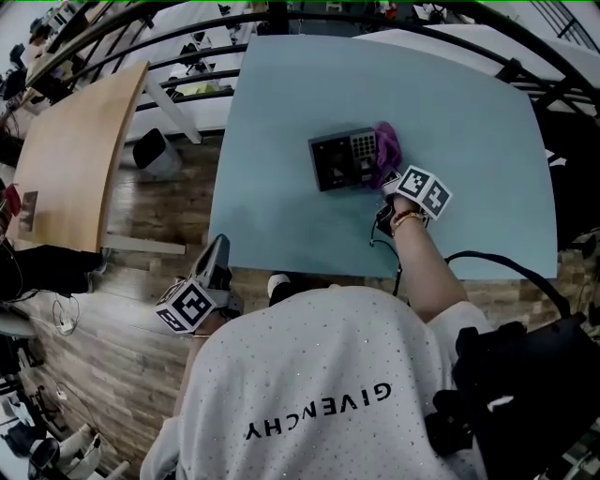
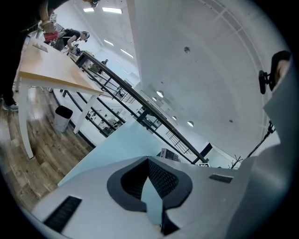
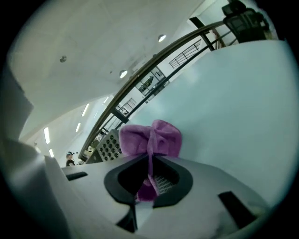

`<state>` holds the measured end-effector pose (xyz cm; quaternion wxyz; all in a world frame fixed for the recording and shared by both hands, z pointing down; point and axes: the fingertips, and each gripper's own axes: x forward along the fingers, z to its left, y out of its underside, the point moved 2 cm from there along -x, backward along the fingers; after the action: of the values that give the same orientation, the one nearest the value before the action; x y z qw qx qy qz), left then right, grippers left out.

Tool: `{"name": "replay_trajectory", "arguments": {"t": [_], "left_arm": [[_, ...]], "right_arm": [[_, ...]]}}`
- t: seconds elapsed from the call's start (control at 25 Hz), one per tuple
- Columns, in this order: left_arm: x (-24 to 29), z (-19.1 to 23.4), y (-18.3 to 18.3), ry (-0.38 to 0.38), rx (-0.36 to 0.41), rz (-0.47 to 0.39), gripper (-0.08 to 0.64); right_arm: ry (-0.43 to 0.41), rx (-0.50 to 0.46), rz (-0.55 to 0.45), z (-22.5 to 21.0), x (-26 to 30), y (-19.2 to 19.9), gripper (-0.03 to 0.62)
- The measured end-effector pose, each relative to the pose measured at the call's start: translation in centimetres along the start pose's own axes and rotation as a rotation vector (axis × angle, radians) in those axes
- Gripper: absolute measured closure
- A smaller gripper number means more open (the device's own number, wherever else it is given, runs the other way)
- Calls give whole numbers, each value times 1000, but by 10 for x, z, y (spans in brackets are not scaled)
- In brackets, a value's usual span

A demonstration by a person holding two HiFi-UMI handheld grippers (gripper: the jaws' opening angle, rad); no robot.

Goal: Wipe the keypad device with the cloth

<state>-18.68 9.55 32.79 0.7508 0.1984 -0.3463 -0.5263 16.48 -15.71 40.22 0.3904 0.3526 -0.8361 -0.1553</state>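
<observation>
The dark keypad device [image 1: 343, 158] lies on the light blue table [image 1: 450, 103], with its button grid toward the right end. A purple cloth [image 1: 386, 150] is bunched against the device's right side. My right gripper [image 1: 386, 180] is shut on the cloth. In the right gripper view the cloth [image 3: 150, 137] bulges out past the right gripper [image 3: 150, 158], and the keypad device [image 3: 108, 145] shows just left of it. My left gripper [image 1: 220, 246] hangs off the table's front left edge, shut and empty. From the left gripper [image 2: 148, 159] the keypad device [image 2: 169, 154] is far off.
A wooden table [image 1: 75, 159] stands to the left, with a small bin [image 1: 155, 153] on the wood floor between the two tables. Black railings [image 1: 187, 28] run behind the table. The person's white shirt [image 1: 319, 384] fills the lower part of the head view.
</observation>
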Motion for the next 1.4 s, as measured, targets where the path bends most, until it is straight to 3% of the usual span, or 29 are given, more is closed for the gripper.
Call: {"name": "replay_trajectory", "arguments": {"t": [0.12,0.36,0.56,0.72,0.84,1.04,1.2,1.4], "left_arm": [[7,3,-4,16,-9,15,566],[33,9,-17,69,5,54,566],[66,-19,-49,209,47,56,568],[82,-36,-69,269,193,96,568],[81,-50,-95,340,303,82,566],[80,-73,-123,500,295,47,566],[76,-78,-119,517,415,55,566],[70,-86,-114,569,372,63,566]], "right_arm": [[102,-38,5,-14,-5,13,566],[192,-63,-2,-25,-15,24,565],[220,-122,-83,-19,-27,7,566],[129,-248,-268,18,-46,-28,568],[72,-329,-350,62,-65,-45,569],[18,-502,-521,130,-113,-63,569],[-55,-594,-727,170,-177,-75,569],[-182,-645,-835,209,-238,-70,569]]}}
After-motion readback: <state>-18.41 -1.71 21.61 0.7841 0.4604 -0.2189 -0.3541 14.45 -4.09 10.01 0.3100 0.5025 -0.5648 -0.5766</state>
